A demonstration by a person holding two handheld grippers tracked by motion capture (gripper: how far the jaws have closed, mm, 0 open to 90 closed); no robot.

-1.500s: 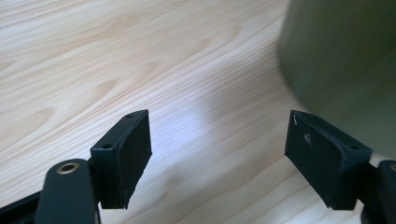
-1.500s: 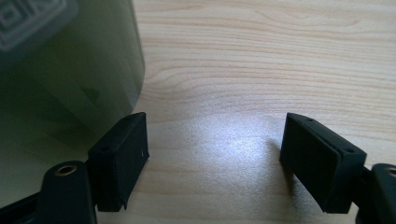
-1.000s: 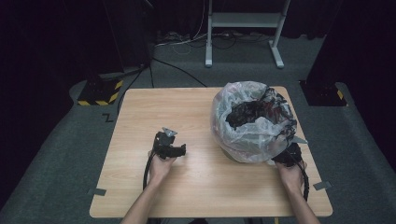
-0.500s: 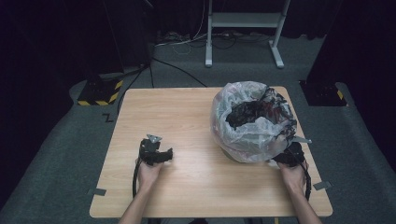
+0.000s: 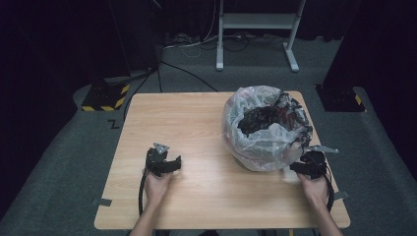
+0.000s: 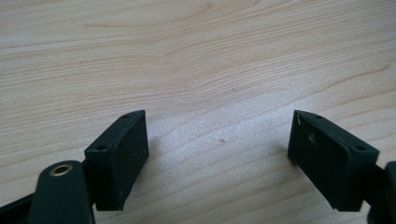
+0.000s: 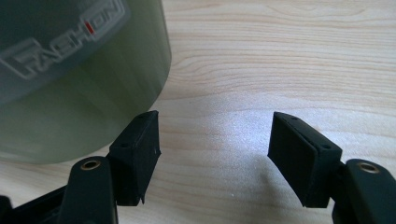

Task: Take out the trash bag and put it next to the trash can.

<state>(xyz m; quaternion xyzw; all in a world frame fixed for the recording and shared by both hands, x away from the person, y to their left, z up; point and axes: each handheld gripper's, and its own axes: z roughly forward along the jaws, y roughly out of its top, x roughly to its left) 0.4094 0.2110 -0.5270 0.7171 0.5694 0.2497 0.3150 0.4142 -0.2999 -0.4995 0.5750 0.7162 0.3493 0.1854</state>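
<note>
Your left gripper [image 5: 164,164]: moved down-left from centre, jaws wide, empty. Your right gripper [image 7: 212,142]: jaws just narrowing, nothing between, beside bin [image 5: 265,130] lower right. Bag [image 5: 246,101] untouched; grip pending.

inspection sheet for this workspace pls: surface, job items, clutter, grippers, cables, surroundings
Surface: light wooden table, bare around both hands; tape tabs at its front corners.
Job's things: round bin lined with a clear plastic bag, dark stuff inside, at the table's right side.
Clutter: nothing seen.
Grippers: left gripper open over bare wood, nothing between the jaws. Right gripper open beside the bin's base, jaws just closing a little, nothing between them.
Cables: one trails from each gripper; more cross the floor behind the table.
Surroundings: grey carpet, white stand, yellow-black striped block, dark curtains.
</note>
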